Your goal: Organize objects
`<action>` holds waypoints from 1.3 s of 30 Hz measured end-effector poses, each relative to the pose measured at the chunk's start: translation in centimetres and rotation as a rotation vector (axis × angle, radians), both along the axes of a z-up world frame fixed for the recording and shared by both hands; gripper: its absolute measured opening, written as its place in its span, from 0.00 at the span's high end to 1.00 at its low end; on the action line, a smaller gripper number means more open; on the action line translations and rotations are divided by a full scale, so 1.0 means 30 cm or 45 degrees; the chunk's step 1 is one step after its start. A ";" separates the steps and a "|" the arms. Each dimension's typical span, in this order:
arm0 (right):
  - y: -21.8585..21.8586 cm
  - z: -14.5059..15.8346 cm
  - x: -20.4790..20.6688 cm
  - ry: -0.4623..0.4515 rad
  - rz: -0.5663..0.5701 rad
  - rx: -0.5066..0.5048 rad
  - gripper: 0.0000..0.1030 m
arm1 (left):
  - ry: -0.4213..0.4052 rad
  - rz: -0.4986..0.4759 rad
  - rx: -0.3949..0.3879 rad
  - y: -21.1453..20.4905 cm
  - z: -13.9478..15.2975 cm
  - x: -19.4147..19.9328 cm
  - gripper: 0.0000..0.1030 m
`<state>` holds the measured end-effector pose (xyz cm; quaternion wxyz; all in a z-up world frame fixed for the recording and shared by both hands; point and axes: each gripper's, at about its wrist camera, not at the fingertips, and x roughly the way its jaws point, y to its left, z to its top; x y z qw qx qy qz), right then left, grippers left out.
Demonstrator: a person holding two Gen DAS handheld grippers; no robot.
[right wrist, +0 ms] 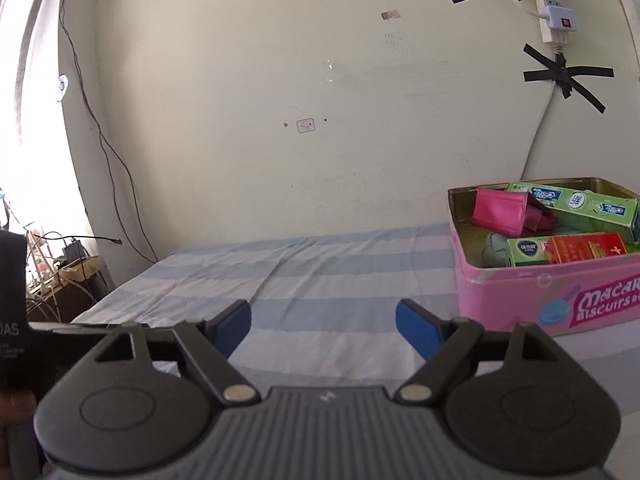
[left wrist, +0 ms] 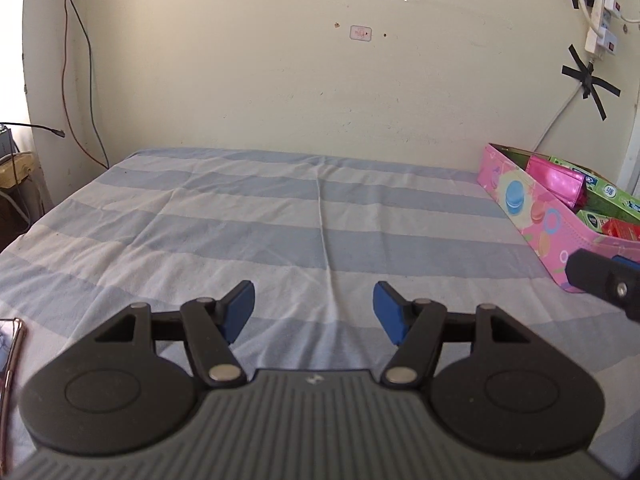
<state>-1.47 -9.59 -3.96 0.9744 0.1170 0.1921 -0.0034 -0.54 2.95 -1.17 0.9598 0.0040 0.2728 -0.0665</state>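
Pink printed biscuit tin (right wrist: 560, 292), rectangular and lidless, sits on the blue-and-white striped bedsheet (left wrist: 280, 220) at the right, close to the cream wall (left wrist: 280, 60). In the left wrist view its long axis runs from the wall toward the camera. Inside lie a glossy pink pouch (right wrist: 500, 212), green cartons (right wrist: 576, 200) and a red carton (right wrist: 584, 248), piled crosswise; the tin's right end is cut off. The left gripper (left wrist: 314, 312) and right gripper (right wrist: 323, 326) both stand released, nothing between the blue pads. A dark object at the right view's left edge is unidentifiable.
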 end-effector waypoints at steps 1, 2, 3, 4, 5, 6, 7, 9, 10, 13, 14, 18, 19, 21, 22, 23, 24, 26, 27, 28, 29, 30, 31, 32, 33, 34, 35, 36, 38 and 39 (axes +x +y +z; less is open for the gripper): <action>0.007 -0.001 0.012 0.013 -0.023 0.007 0.20 | -0.002 -0.017 -0.004 0.005 -0.005 0.010 0.34; 0.015 -0.001 0.023 0.026 -0.044 0.021 0.20 | -0.007 -0.039 -0.014 0.012 -0.009 0.016 0.34; 0.023 0.000 0.031 0.035 -0.069 0.033 0.19 | -0.013 -0.058 -0.032 0.020 -0.011 0.020 0.34; 0.030 0.003 0.038 0.042 -0.097 0.039 0.16 | -0.022 -0.076 -0.072 0.033 -0.011 0.015 0.34; 0.032 0.009 0.046 0.042 -0.124 0.050 0.15 | -0.035 -0.103 -0.121 0.048 -0.008 0.006 0.34; 0.036 0.017 0.042 0.038 -0.139 0.069 0.15 | -0.055 -0.135 -0.164 0.057 -0.001 -0.006 0.34; 0.039 0.031 0.026 0.015 -0.144 0.105 0.14 | -0.071 -0.163 -0.190 0.062 0.007 -0.020 0.34; 0.053 0.067 -0.013 -0.078 -0.122 0.114 0.07 | -0.092 -0.222 -0.256 0.072 0.035 -0.042 0.35; 0.071 0.095 -0.031 -0.120 -0.118 0.089 0.05 | -0.099 -0.278 -0.339 0.087 0.059 -0.048 0.35; 0.109 0.170 -0.049 -0.216 -0.068 0.047 0.05 | -0.170 -0.337 -0.439 0.114 0.127 -0.063 0.35; 0.119 0.194 -0.055 -0.262 -0.071 0.027 0.04 | -0.201 -0.325 -0.409 0.108 0.142 -0.068 0.35; 0.133 0.215 -0.054 -0.372 -0.142 -0.058 0.00 | -0.215 -0.278 -0.283 0.056 0.124 -0.042 0.35; 0.128 0.200 -0.042 -0.357 -0.164 -0.069 0.00 | -0.184 -0.271 -0.287 0.049 0.104 -0.024 0.35; 0.110 0.152 -0.004 -0.269 -0.190 -0.051 0.00 | -0.130 -0.241 -0.289 0.038 0.058 0.029 0.35; 0.097 0.117 0.020 -0.205 -0.204 -0.033 0.00 | -0.115 -0.212 -0.265 0.031 0.037 0.051 0.35; 0.086 0.082 0.044 -0.147 -0.211 -0.016 0.00 | -0.100 -0.179 -0.233 0.022 0.015 0.067 0.35; 0.081 0.049 0.064 -0.100 -0.216 -0.012 0.00 | -0.079 -0.154 -0.207 0.010 -0.005 0.086 0.35; 0.079 -0.014 0.104 -0.017 -0.212 -0.041 0.00 | -0.030 -0.123 -0.183 -0.005 -0.040 0.121 0.35; 0.077 -0.036 0.118 0.012 -0.208 -0.051 0.00 | -0.015 -0.112 -0.174 -0.013 -0.051 0.135 0.35; 0.072 -0.059 0.130 0.037 -0.209 -0.052 0.00 | -0.006 -0.099 -0.159 -0.010 -0.066 0.141 0.34; 0.067 -0.077 0.137 0.055 -0.216 -0.047 0.00 | -0.002 -0.090 -0.140 -0.017 -0.074 0.151 0.34; 0.058 -0.091 0.143 0.071 -0.225 -0.039 0.00 | 0.000 -0.084 -0.123 -0.021 -0.079 0.160 0.34; 0.050 -0.105 0.145 0.083 -0.233 -0.032 0.00 | 0.002 -0.081 -0.111 -0.024 -0.084 0.167 0.34; 0.036 -0.113 0.151 0.089 -0.244 -0.024 0.00 | 0.004 -0.077 -0.104 -0.018 -0.088 0.162 0.34; 0.027 -0.118 0.153 0.090 -0.252 -0.016 0.00 | 0.007 -0.076 -0.098 -0.023 -0.089 0.168 0.33; 0.014 -0.120 0.155 0.089 -0.263 -0.006 0.00 | 0.010 -0.071 -0.093 -0.028 -0.089 0.174 0.32; 0.010 -0.124 0.153 0.084 -0.269 -0.001 0.00 | 0.008 -0.063 -0.087 -0.035 -0.089 0.178 0.28; 0.005 -0.126 0.155 0.081 -0.272 0.000 0.00 | 0.000 -0.057 -0.081 -0.044 -0.086 0.178 0.26; -0.009 -0.128 0.172 0.081 -0.270 0.003 0.00 | -0.019 -0.051 -0.062 -0.063 -0.083 0.175 0.22; -0.016 -0.127 0.183 0.076 -0.270 0.005 0.00 | -0.034 -0.049 -0.045 -0.076 -0.083 0.173 0.22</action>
